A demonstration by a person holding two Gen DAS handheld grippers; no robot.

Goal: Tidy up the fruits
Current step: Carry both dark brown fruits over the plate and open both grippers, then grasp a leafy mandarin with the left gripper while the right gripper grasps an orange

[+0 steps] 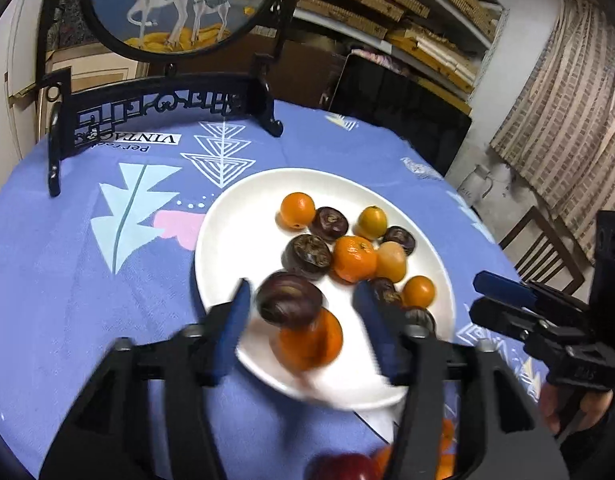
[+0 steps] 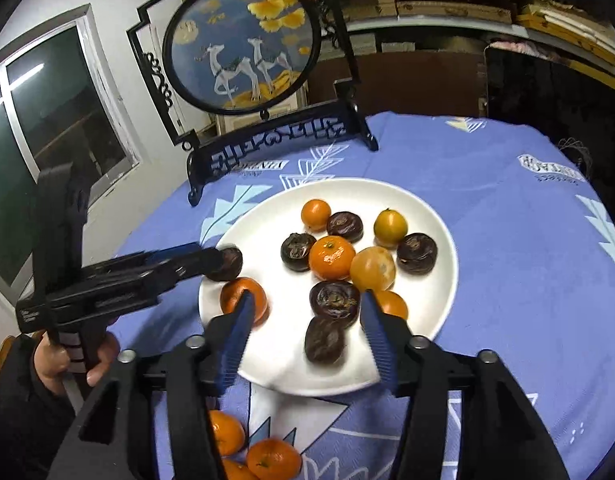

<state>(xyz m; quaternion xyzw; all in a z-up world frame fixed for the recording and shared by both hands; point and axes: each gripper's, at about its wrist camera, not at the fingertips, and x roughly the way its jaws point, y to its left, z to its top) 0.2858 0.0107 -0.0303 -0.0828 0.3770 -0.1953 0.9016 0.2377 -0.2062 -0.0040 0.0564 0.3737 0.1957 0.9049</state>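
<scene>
A round table under a blue patterned tablecloth [image 2: 507, 240] fills the middle of the room. At the table's far edge stands a black carved stand holding a round embroidered screen [image 2: 243, 46] with two white deer on blue. Behind the screen, wall shelves [image 2: 447, 4] carry stacked flat boxes, brown and yellow. Left of the screen, a white wall holds a dark window [image 2: 55, 120] with a pale frame, reflecting a ceiling strip light. Right of the table hangs a striped beige curtain [image 1: 563, 120], with a wooden chair [image 1: 543, 248] below it.
</scene>
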